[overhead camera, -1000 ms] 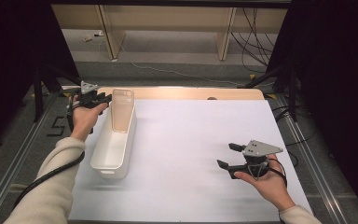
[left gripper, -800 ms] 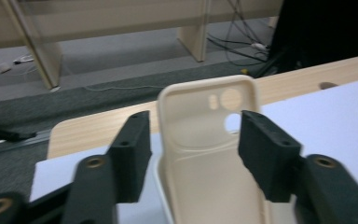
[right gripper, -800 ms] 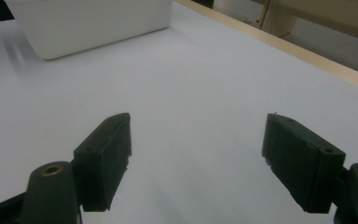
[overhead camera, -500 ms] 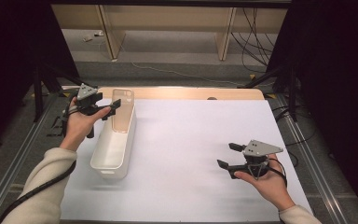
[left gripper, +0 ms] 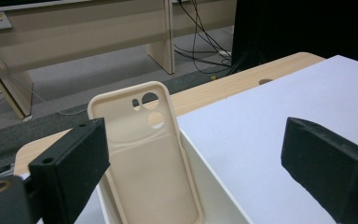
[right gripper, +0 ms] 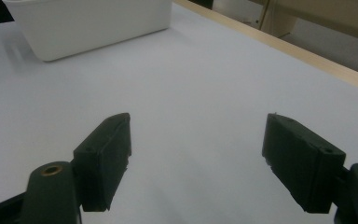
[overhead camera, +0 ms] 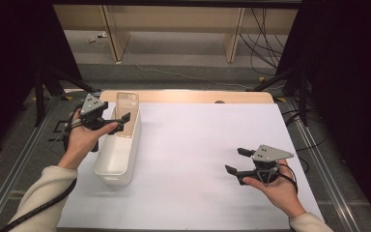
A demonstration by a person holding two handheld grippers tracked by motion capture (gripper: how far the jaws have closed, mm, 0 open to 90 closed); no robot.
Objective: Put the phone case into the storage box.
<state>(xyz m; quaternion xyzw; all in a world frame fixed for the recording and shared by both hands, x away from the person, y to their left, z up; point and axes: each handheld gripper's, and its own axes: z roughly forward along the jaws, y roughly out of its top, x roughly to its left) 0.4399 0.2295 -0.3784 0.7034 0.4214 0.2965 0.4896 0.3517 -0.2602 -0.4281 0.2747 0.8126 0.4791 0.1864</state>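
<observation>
Since the earlier frames my left gripper [overhead camera: 121,120] has let go of the phone case [overhead camera: 127,112] and pulled back from it toward the near-left, its fingers [left gripper: 70,172] just having been opening, and nothing sits between them now. The case has stayed where I put it: standing on end at the far end of the white bin [overhead camera: 118,154], leaning against the far wall, its camera cut-outs at the top.

Working from largest to smallest, the white worktop [overhead camera: 198,154] carries the long white bin near its left edge, with a bare wooden strip showing along the far side. The bin stands with its long side running away from me, and apart from the case I cannot make out anything in it. In the left gripper view the beige case [left gripper: 149,154] stands upright ahead of the spread fingers, clear of both pads.

My right gripper [overhead camera: 236,162] hovers low over the right part of the worktop, well apart from the bin, fingers [right gripper: 105,154] spread wide and gripping nothing.

I read this as the release done: the case is in the bin and stands by itself. Standing tall against the wall, it could tip if I brush it, so I would draw the left hand away clear of its top edge.
</observation>
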